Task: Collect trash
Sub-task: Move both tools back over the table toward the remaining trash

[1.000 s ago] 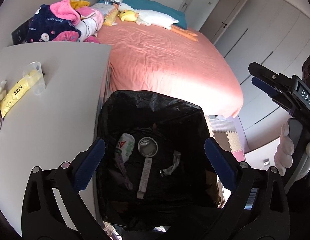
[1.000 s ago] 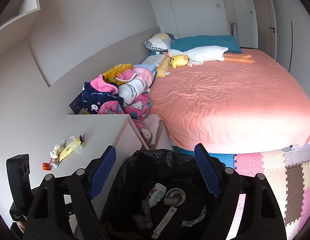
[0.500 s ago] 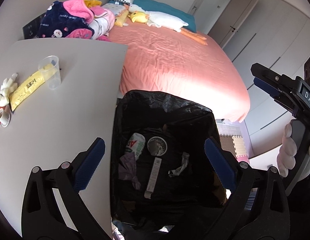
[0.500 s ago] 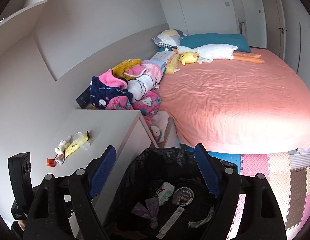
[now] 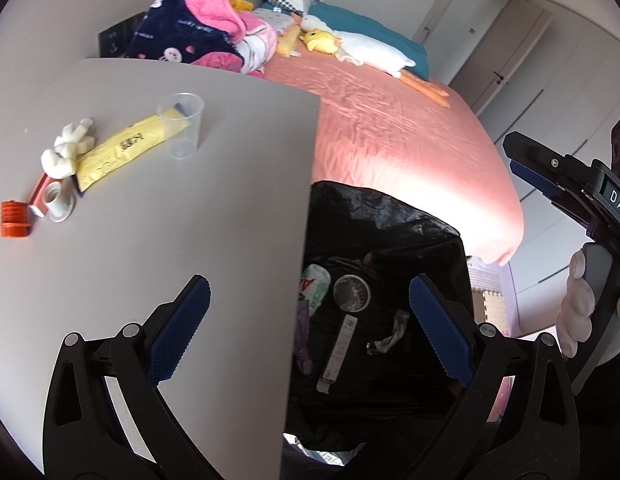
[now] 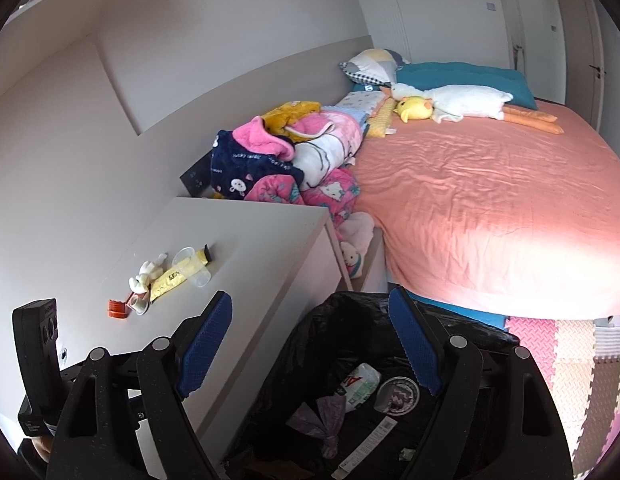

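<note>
Both my tongs, left gripper (image 5: 309,332) and right gripper (image 6: 310,344), gape wide and empty above the black-lined bin (image 5: 414,220); yellow wrapper (image 5: 126,148) lies on the nightstand (image 5: 214,208) beside the bin.

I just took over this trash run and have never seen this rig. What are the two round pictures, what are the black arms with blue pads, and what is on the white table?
There is no robot arm. A person carries one hand-held gripper in each hand, and each round picture comes from a fisheye camera looking along that gripper's two fingers. The left gripper and the right gripper both stand open and hold nothing. The white table carries a clear plastic cup, a yellow packet, a crumpled white tissue, an orange cap and a small white cap. Beside the table stands a bin with a black bag, already holding a bottle and other scraps.
</note>
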`<state>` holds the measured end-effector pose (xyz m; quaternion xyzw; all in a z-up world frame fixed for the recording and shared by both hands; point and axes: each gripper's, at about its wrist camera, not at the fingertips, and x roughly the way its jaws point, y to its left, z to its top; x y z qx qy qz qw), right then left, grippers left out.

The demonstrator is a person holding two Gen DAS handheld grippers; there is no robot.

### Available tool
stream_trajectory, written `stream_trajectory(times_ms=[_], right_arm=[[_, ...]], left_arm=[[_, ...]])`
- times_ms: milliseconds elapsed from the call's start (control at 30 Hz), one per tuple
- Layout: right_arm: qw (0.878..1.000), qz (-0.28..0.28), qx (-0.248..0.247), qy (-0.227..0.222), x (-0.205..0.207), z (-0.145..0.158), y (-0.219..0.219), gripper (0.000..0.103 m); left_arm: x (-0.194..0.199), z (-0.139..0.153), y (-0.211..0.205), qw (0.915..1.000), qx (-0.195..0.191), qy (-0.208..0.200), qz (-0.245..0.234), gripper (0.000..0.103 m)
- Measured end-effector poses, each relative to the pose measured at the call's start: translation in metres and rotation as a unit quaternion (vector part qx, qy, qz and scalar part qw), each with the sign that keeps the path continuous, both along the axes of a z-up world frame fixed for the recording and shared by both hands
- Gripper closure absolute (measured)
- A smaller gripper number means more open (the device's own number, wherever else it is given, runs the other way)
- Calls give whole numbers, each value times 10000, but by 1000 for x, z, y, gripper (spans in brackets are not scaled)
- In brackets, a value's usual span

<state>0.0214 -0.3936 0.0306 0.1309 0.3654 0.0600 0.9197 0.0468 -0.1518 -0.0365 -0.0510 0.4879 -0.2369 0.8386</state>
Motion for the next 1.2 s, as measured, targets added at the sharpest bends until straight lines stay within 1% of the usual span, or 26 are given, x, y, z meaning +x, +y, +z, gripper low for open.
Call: stream_trajectory(times_ms=[533,900,1067,1200], right_arm=[[9973,700,-201,29,27,-14,70,22],[9950,945,-293,115,44,-26,102,22],[9943,1013,-282,203,54,-35,115,22],[9934,1084,-260,282,63,-43,127,22]], left_arm=[[-8,-7,65,9967,73,8,811,7],[-11,-12,101,9918,63,29,1277,7],[-10,-13,115,9888,101,-45,1486,7],[-7,-13,128,9855,186,-182,1677,7]])
